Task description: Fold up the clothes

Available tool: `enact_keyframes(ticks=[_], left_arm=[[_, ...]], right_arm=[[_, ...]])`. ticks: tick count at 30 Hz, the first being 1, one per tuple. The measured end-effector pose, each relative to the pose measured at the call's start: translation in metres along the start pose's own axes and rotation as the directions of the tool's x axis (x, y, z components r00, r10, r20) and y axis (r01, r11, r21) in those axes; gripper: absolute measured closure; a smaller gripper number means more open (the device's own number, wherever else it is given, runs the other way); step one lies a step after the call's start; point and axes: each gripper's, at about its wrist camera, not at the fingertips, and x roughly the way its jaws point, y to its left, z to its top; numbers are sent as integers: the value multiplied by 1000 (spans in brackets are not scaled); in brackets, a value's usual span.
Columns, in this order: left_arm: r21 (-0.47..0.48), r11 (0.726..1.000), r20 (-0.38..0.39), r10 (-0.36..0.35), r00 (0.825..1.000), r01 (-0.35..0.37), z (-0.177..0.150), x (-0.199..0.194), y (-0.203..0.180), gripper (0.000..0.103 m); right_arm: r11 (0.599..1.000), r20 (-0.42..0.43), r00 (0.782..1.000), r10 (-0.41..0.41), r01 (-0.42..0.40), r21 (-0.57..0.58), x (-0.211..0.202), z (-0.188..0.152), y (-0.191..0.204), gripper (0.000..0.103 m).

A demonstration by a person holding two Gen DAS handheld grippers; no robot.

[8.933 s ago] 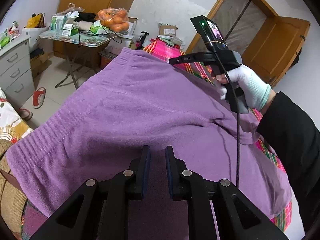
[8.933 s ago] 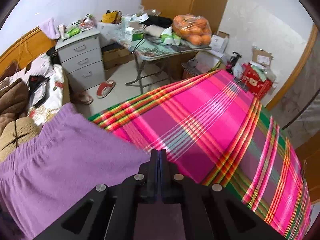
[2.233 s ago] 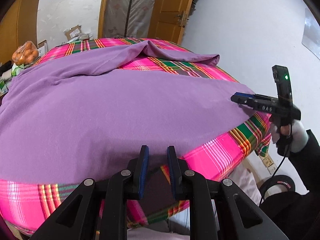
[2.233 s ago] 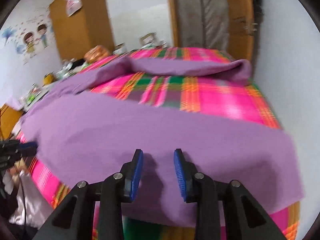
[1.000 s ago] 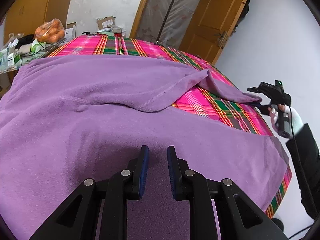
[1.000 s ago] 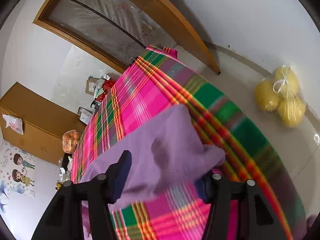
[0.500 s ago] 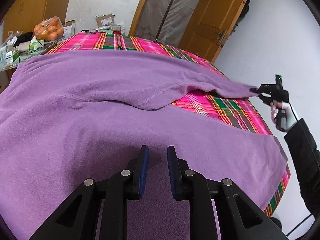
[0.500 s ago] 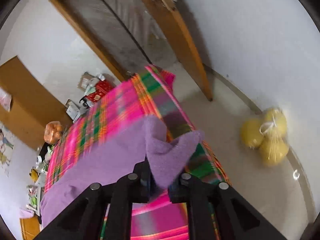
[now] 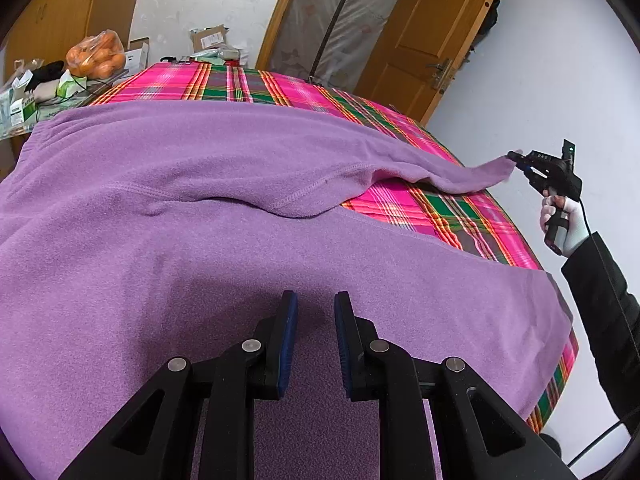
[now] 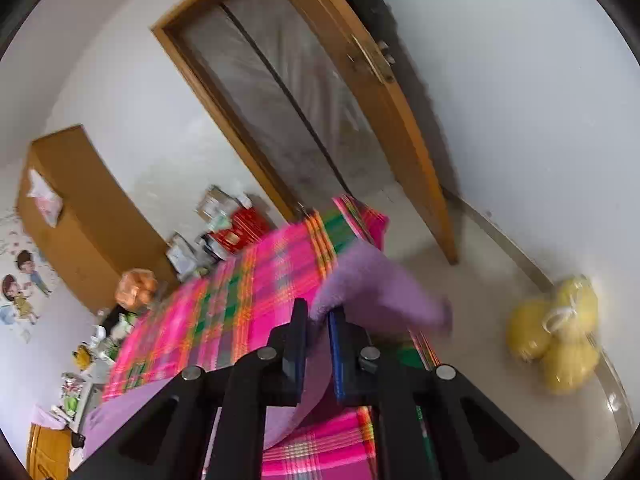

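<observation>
A purple fleece garment (image 9: 200, 220) lies spread over a table with a pink plaid cloth (image 9: 440, 208). My left gripper (image 9: 316, 312) sits low on the garment's near part. Its pads stand a narrow gap apart, and fleece runs between them toward the camera. One sleeve (image 9: 460, 176) stretches to the right, its tip lifted off the table. My right gripper (image 9: 514, 158), held by a gloved hand (image 9: 564, 224), grips that tip. In the right wrist view the jaws of the right gripper (image 10: 318, 320) are closing, and the sleeve end (image 10: 372, 284) is pinched between the pads and flops over them.
The table's right edge (image 9: 560, 344) drops to the floor, where a bag of yellow fruit (image 10: 560, 336) lies by the wall. A wooden door (image 9: 420, 32) stands behind the table. At the back left, a cluttered side table (image 9: 24, 96) carries a bag of oranges (image 9: 96, 56).
My right gripper closed on the sleeve end, then lifted it and drew it out to the right, off the table, rolling as it went. The left gripper stayed in place.
</observation>
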Motion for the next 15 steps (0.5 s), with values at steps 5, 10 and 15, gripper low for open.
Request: enact_keyframes(ticks=[5,10,15], left_arm=[[-2,1000,0,-4,1000,4,0,0,0,84],[-2,1000,0,-3,1000,3,0,-1,0,84],[1,1000,0,-1,1000,1,0,-1,-1,84]], right_arm=[[976,-169,965,-202,213,49,25,-18,-36,91],[907,-171,901,-399,415,72,20,-24,-51,62],[945,-58,943,-327,326,-21,5,-11,-23,57]])
